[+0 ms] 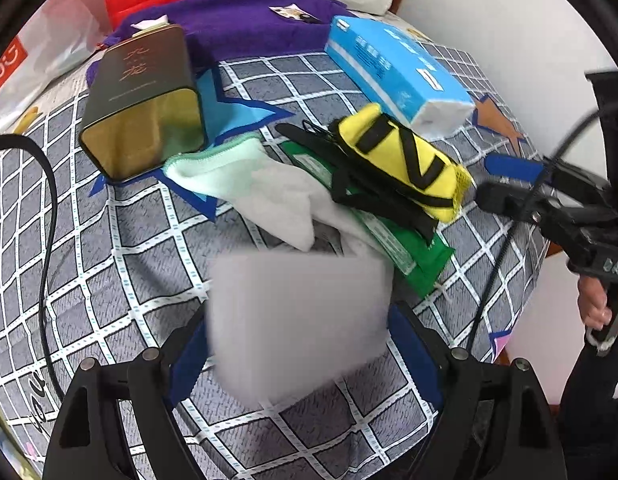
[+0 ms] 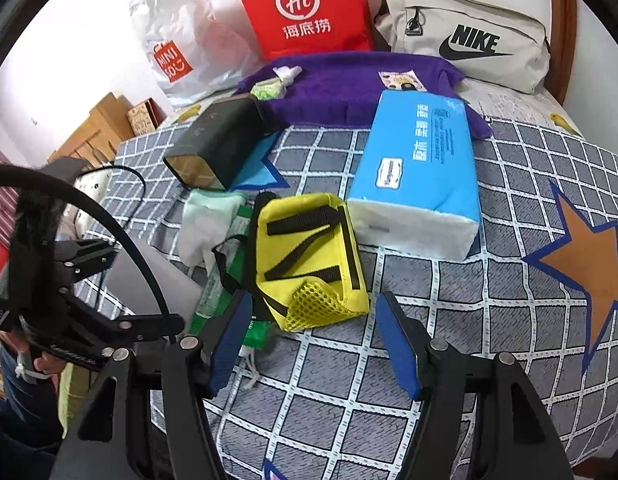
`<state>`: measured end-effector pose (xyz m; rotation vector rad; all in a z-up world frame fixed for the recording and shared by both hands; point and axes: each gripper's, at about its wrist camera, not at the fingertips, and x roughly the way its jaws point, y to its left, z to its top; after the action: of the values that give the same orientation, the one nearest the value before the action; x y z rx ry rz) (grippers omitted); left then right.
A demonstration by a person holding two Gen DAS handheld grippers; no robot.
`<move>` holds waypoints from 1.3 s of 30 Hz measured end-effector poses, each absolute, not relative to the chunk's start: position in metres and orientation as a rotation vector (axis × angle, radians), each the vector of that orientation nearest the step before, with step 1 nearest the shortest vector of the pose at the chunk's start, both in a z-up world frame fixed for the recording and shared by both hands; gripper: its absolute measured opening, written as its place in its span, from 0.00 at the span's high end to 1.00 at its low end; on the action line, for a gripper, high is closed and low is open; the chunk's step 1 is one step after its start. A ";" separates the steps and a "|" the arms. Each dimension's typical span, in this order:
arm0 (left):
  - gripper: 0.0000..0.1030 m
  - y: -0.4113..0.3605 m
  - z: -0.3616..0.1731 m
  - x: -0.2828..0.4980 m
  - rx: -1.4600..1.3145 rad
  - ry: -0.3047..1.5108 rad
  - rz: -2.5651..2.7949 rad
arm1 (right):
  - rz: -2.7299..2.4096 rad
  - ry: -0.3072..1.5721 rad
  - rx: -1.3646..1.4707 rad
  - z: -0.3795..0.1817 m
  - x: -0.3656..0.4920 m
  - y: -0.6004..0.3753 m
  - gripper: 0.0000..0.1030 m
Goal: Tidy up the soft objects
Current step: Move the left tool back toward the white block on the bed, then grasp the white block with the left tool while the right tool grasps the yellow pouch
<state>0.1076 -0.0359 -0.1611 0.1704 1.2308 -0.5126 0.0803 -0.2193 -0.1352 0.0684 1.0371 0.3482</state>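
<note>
left claw (image 1: 299, 344) apart, blurred white sponge block (image 1: 297, 320) between pads above checked bed cover (image 1: 109, 264). right claw (image 2: 313, 340) apart, empty, just short of yellow pouch (image 2: 309, 256) by tissue pack (image 2: 417, 176).

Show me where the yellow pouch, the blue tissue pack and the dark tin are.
yellow pouch (image 2: 309, 256), right wrist view, on its top face
blue tissue pack (image 2: 421, 164), right wrist view, on its blue top
dark tin (image 1: 143, 80), left wrist view, on its lettered side
</note>
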 end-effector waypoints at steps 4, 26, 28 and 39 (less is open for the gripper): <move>0.18 -0.039 -0.164 0.103 0.211 1.223 -0.482 | 0.324 1.045 0.035 -0.141 0.083 -0.216 0.38; 0.21 0.000 -0.150 0.110 0.062 1.198 -0.425 | 0.338 1.080 -0.056 -0.160 0.107 -0.188 0.25; 0.21 0.002 -0.151 0.110 0.053 1.200 -0.426 | 0.327 1.091 -0.072 -0.164 0.111 -0.185 0.24; 0.21 0.009 -0.154 0.112 0.034 1.201 -0.431 | 0.394 1.095 0.016 -0.179 0.130 -0.188 0.25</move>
<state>0.1117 0.0095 -0.1540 0.0337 1.2009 -0.4309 0.1297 -0.1885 -0.1791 0.0157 1.0946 0.3944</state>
